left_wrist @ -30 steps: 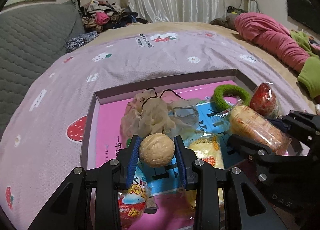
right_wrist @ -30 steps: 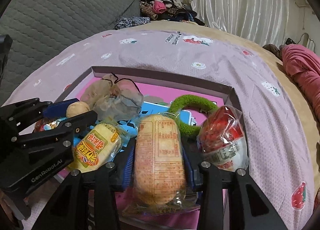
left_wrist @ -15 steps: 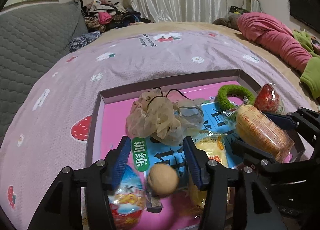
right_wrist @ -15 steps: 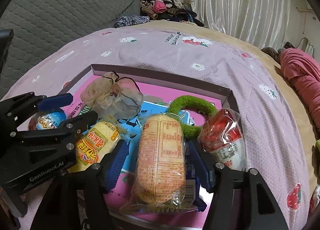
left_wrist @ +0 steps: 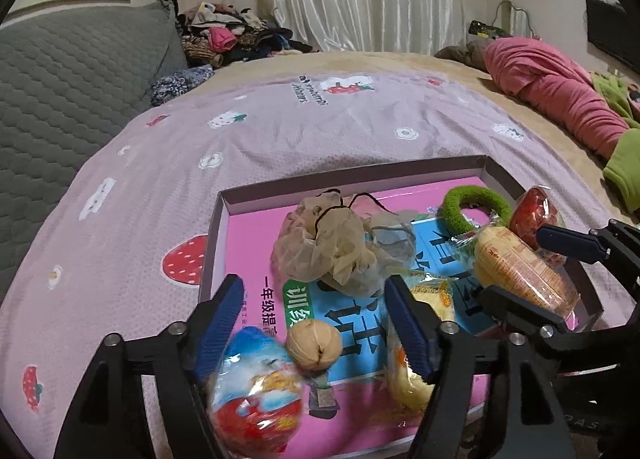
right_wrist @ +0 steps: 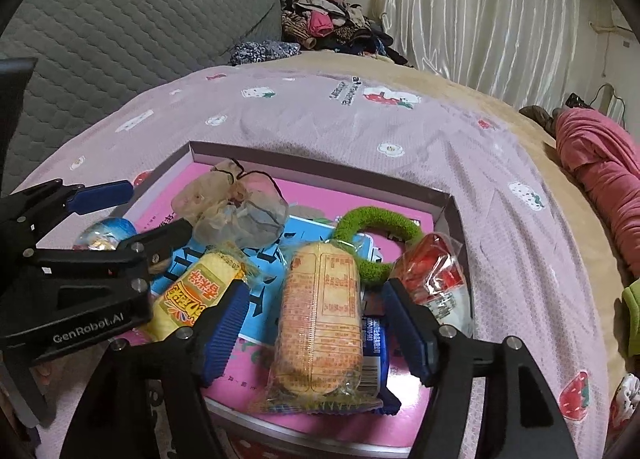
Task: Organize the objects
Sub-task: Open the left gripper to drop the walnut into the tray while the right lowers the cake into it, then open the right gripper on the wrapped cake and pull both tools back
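Left gripper (left_wrist: 314,323): jaws opening, walnut (left_wrist: 315,344) loose between them, lower centre, in tray (left_wrist: 360,178). Right gripper (right_wrist: 316,323): jaws opening, cracker pack (right_wrist: 320,319) lying free between, lower centre. Green ring (right_wrist: 378,219) beyond; tray on bed (left_wrist: 280,127)

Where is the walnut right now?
The walnut lies in the box on the pink book, low in the left wrist view between the opening left tool's fingers, untouched, beside the egg-shaped toy.
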`<action>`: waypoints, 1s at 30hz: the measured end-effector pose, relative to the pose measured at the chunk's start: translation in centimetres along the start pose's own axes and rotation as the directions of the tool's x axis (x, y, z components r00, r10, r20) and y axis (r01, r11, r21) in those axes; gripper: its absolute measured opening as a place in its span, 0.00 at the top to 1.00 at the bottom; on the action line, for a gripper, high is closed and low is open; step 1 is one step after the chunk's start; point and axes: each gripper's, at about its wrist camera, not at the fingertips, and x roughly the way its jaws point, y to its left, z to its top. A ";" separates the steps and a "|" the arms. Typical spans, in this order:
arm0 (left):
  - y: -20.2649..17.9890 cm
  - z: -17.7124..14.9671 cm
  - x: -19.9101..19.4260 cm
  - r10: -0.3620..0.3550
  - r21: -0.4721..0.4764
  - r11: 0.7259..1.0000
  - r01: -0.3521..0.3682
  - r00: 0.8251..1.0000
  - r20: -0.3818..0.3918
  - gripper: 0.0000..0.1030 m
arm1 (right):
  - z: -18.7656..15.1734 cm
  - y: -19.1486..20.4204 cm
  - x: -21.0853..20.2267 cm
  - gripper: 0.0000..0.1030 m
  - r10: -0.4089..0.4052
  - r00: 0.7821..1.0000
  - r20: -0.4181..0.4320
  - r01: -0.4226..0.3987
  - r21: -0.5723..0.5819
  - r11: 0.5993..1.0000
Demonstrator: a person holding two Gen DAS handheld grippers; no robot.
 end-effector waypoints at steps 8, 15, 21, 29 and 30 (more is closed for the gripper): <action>0.4 0.5 -1.8 0.034 -0.015 0.999 -0.034 0.999 0.037 0.23 | 0.5 0.0 -1.8 0.23 -0.018 0.999 0.042 0.018 0.013 1.000; 0.9 0.8 -3.2 0.050 -0.036 0.998 -0.048 0.997 0.053 0.18 | 1.0 -0.2 -3.9 0.15 -0.019 0.996 0.090 0.016 0.030 0.999; 0.9 0.5 -5.2 0.067 -0.040 0.997 -0.065 0.996 0.062 0.14 | 1.0 -0.6 -6.6 0.08 -0.038 0.992 0.119 0.030 0.064 0.998; 0.7 0.1 -10.0 0.060 -0.056 0.997 -0.055 0.993 0.101 0.14 | 0.3 -0.5 -10.4 0.05 -0.048 0.992 0.121 0.039 0.073 0.997; 0.7 0.0 -10.6 0.064 -0.052 0.997 -0.059 0.994 0.093 0.14 | 0.3 -0.5 -10.9 0.04 -0.047 0.992 0.121 0.037 0.077 0.996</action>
